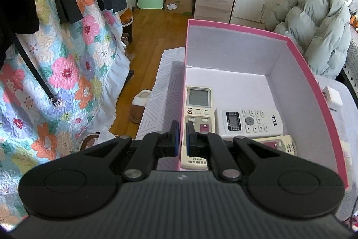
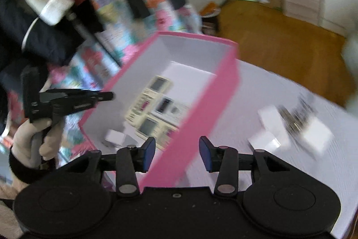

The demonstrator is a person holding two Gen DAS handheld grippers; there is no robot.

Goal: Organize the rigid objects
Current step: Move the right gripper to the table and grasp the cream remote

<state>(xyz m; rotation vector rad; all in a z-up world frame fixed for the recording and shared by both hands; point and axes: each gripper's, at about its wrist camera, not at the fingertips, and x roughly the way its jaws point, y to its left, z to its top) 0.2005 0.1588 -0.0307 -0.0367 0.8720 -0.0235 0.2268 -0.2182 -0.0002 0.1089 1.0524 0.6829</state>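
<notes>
A pink box (image 1: 313, 86) with a white inside stands on the pale table. Three remotes lie in it: a cream KT-109 remote (image 1: 198, 109), a white TCL remote (image 1: 250, 120) and a third cream one (image 1: 279, 145). My left gripper (image 1: 183, 127) hovers over the box's near left wall with its fingers almost together and nothing between them. My right gripper (image 2: 176, 147) is open and empty over the box's right wall (image 2: 201, 104); this view is blurred. It shows the remotes (image 2: 152, 104), a small white block (image 2: 115, 137) inside the box and the left gripper (image 2: 73, 102).
A white charger-like block (image 1: 333, 97) lies on the table right of the box. White blocks and a dark tangled item (image 2: 293, 124) lie on the table in the right wrist view. A floral quilt (image 1: 67, 59) hangs at left. A grey puffer jacket (image 1: 317, 21) lies behind.
</notes>
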